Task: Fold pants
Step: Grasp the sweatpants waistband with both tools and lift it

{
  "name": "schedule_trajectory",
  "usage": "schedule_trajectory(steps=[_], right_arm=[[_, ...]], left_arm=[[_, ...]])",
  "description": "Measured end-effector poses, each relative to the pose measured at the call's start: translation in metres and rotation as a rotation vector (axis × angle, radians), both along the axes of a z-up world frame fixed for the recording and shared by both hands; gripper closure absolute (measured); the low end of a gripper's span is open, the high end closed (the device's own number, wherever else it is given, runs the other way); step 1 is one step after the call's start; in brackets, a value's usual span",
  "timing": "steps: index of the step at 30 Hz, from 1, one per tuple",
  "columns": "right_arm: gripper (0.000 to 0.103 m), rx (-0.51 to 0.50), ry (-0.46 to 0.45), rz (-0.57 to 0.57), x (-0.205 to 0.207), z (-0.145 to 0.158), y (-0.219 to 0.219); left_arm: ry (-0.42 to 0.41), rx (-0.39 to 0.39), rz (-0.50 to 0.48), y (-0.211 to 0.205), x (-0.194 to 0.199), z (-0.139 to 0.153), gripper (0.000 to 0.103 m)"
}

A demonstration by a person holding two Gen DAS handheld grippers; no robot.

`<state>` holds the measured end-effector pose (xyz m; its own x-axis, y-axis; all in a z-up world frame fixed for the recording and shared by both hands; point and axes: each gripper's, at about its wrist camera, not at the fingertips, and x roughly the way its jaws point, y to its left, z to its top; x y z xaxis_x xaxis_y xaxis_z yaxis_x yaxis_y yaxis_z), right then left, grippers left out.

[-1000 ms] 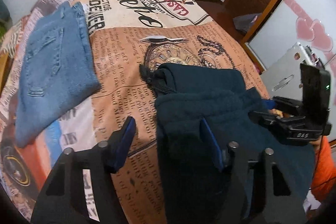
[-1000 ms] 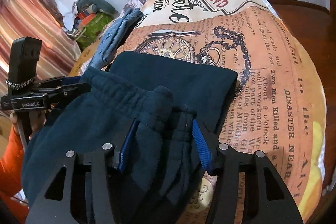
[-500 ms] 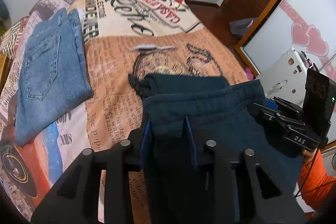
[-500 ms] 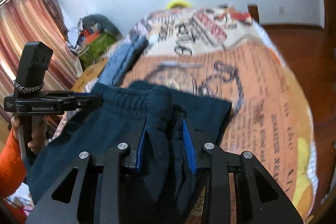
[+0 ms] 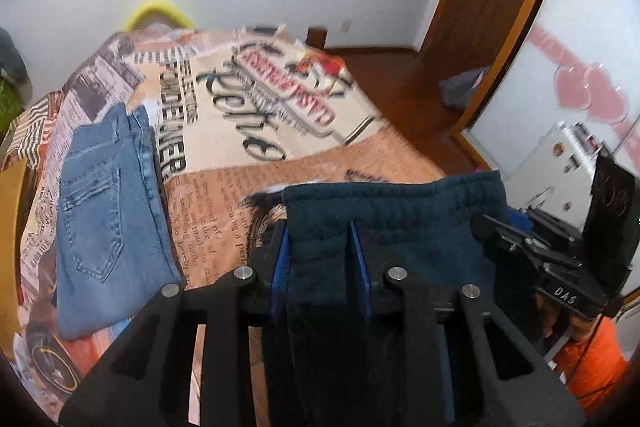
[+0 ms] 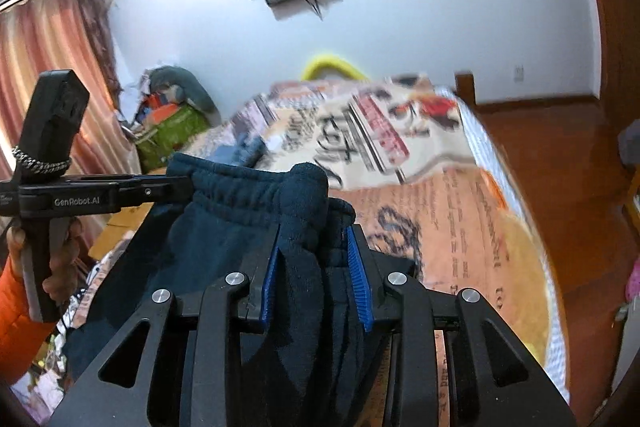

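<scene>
Both grippers, left [image 5: 320,259] and right [image 6: 314,267], were clamped on the dark pants' [image 5: 400,211] waistband, raised above the bed [image 5: 320,163]; the folding seemed unfinished.

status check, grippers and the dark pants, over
Left gripper and right gripper both clamped on dark blue sweatpants waistband. Folded jeans lie aside on bedspread.
</scene>
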<state>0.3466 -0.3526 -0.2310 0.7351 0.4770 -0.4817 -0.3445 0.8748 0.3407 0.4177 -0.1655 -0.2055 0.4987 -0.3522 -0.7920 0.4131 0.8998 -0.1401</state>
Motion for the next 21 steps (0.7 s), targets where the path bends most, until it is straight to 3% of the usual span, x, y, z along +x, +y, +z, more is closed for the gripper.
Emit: schedule_trajectory(steps=[4,6,8,14,21], right_arm=[[0.074,-0.038,0.149,0.018,0.029,-0.041,0.006],[0.074,-0.069,0.202,0.031,0.038,-0.058,0.011],[0.073,-0.089,0.229,0.031,0.041,-0.071,0.013],[0.068,-0.079,0.255,0.038,0.042,-0.069,0.006],[0.066,-0.151,0.186,-0.005,0.009,-0.036,0.0]], left_arm=[[0.127,0.08,0.001,-0.003,0.029,-0.053,0.074],[0.16,0.133,0.001,-0.004,0.037,-0.078,0.07],[0.162,0.138,-0.011,-0.003,0.038,-0.091,0.067],[0.159,0.139,-0.017,0.001,0.038,-0.087,0.059],[0.046,0.186,-0.023,0.003,0.01,-0.036,0.057]])
